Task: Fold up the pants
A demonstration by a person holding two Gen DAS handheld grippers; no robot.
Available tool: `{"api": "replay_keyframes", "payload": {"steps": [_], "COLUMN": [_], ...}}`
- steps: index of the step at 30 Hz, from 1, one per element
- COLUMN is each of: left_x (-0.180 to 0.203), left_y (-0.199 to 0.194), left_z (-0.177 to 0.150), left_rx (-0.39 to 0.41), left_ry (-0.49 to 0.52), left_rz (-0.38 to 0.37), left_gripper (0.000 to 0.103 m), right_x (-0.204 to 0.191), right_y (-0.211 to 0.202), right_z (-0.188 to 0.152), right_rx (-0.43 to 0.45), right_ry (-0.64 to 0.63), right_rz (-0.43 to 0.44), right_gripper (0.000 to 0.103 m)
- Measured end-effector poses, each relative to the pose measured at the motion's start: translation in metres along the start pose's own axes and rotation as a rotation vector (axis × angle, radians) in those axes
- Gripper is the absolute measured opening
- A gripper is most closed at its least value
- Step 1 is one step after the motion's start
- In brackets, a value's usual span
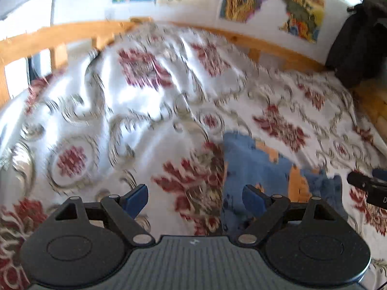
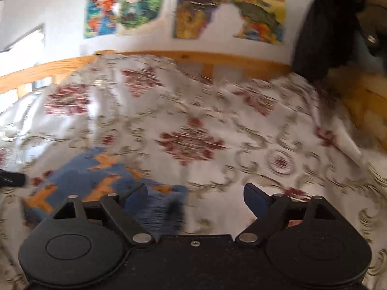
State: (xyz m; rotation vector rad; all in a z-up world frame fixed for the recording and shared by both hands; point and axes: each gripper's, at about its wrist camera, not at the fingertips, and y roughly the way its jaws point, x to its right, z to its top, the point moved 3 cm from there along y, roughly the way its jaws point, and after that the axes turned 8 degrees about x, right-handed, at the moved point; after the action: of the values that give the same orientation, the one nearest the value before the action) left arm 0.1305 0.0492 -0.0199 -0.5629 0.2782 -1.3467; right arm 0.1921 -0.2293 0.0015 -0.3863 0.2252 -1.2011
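Blue-and-orange patterned fabric pants (image 1: 254, 164) lie low in both frames on a white floral bedspread (image 1: 145, 111). Left gripper (image 1: 194, 197) and right gripper (image 2: 194, 197) gape wide, empty.

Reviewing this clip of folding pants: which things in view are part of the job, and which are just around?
Part of the job:
- blue and orange pants, lying on the bedspread
- left hand-held gripper, open, empty
- right hand-held gripper, open, empty

Just around:
- floral bedspread
- wooden bed rail
- colourful wall pictures
- dark garment hanging
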Motion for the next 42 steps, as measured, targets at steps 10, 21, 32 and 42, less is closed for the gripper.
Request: {"api": "replay_keyframes", "payload": {"steps": [10, 21, 32, 42], "left_x": [0.0, 0.016, 0.012, 0.011], "left_y": [-0.001, -0.036, 0.056, 0.036], "left_z": [-0.049, -0.001, -0.03, 0.013], "left_rx": [-0.15, 0.083, -0.007, 0.067], "left_ry": [0.218, 0.17, 0.159, 0.141], "left_rz": [0.027, -0.14, -0.06, -0.087], "left_gripper": [0.087, 0.09, 0.097, 0.098], "right_x": [-0.008, 0.014, 0.024, 0.004], "right_y": [0.008, -0.012, 0.05, 0.009], "right_z": [-0.04, -0.01, -0.043, -0.024], "right_rx": [-0.259, 0.034, -0.05, 0.031], "right_ry": [-0.056, 0.055, -0.076, -0.05], "right_rz": [-0.008, -0.047, -0.206, -0.077], "right_gripper": [0.092, 0.1, 0.101, 0.1]}}
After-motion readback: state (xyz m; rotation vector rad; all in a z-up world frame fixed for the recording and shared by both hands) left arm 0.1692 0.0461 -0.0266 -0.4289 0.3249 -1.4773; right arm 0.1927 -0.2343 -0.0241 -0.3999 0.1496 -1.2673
